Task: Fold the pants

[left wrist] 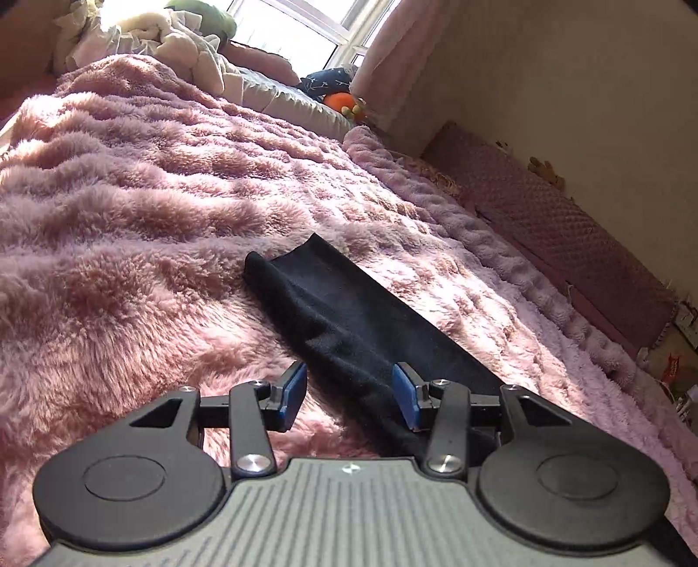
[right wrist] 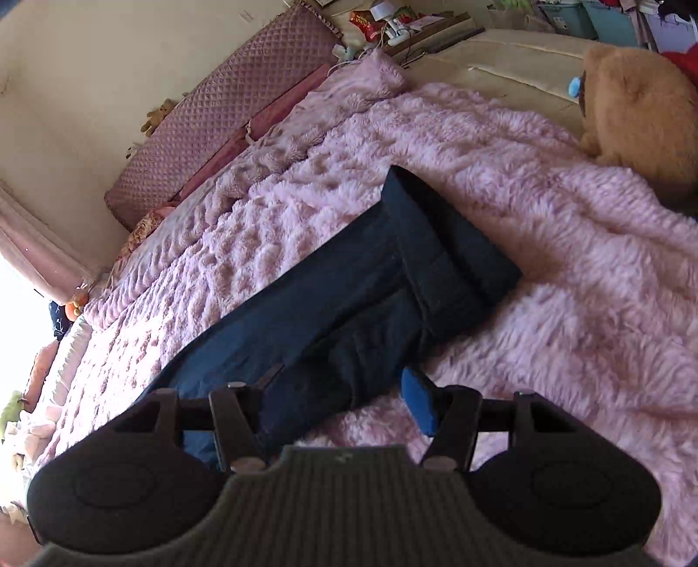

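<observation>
Dark navy pants [right wrist: 349,301] lie flat on a fluffy pink blanket [right wrist: 567,305], folded lengthwise, waistband toward the far right. In the left wrist view the leg end [left wrist: 340,314] stretches away from me. My left gripper [left wrist: 349,392] is open, its blue pads on either side of the near edge of the leg fabric. My right gripper [right wrist: 344,401] is open over the pants near the crotch; its left finger is hidden against the dark cloth, and its right blue pad [right wrist: 419,401] lies beside the cloth edge.
The blanket [left wrist: 152,218] covers a bed. A quilted pink headboard [right wrist: 227,109] runs along the wall. A brown plush bear [right wrist: 641,104] sits at the far right. Crumpled bedding [left wrist: 165,39] and pillows lie near the window.
</observation>
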Demonstrator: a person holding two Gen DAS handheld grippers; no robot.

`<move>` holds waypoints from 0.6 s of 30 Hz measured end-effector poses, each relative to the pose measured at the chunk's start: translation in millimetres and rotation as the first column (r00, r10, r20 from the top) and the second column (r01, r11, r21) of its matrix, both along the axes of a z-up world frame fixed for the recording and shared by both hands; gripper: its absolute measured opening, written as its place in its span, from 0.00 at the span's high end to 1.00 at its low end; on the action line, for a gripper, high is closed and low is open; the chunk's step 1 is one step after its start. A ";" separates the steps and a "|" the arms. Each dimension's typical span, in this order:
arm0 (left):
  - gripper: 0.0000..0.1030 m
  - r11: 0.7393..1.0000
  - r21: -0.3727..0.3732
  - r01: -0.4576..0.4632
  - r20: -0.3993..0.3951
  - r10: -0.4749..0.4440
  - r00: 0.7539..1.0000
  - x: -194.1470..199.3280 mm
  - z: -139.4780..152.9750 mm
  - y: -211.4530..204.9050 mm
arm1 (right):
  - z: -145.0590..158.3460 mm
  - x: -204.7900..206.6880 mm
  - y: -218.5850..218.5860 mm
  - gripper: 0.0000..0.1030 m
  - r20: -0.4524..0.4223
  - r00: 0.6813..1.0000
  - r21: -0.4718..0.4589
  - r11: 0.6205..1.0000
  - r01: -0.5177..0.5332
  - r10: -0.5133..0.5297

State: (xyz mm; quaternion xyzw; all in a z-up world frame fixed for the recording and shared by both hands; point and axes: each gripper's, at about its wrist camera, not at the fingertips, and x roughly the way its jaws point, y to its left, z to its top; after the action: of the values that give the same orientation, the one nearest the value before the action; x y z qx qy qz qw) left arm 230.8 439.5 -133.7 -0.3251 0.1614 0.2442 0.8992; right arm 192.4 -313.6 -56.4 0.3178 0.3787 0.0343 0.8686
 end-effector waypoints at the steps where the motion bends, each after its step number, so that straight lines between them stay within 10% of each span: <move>1: 0.45 0.999 -0.047 -0.019 0.037 0.021 0.999 -1.4 3.9 12.1 | -10.2 -1.5 3.8 0.45 -0.034 0.999 0.067 0.998 -0.016 0.018; 7: 0.41 0.919 -0.392 -0.039 0.031 0.055 0.998 16.2 -24.6 82.4 | -33.5 -9.3 20.5 0.45 -0.061 0.997 0.260 0.965 -0.024 0.042; 13: 0.43 0.849 -0.527 -0.026 0.132 0.112 0.985 24.5 -54.0 109.0 | -23.5 -3.2 40.6 0.45 -0.067 0.991 0.117 0.987 -0.107 0.115; 16: 0.96 0.765 -0.644 0.024 0.184 0.125 0.975 31.7 -70.4 122.7 | -24.8 2.8 41.4 0.45 -0.081 0.990 0.115 0.988 -0.103 0.113; 18: 0.96 0.713 -0.700 0.040 0.201 0.142 0.969 33.8 -79.2 130.6 | -29.8 4.7 39.3 0.45 -0.091 0.990 0.165 0.982 -0.089 0.104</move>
State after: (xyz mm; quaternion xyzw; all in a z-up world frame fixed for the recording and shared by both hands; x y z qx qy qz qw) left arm 264.6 570.2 -212.9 -0.6722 0.1227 0.1487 0.7148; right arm 197.1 -274.3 -86.2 0.3692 0.4322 0.0910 0.8177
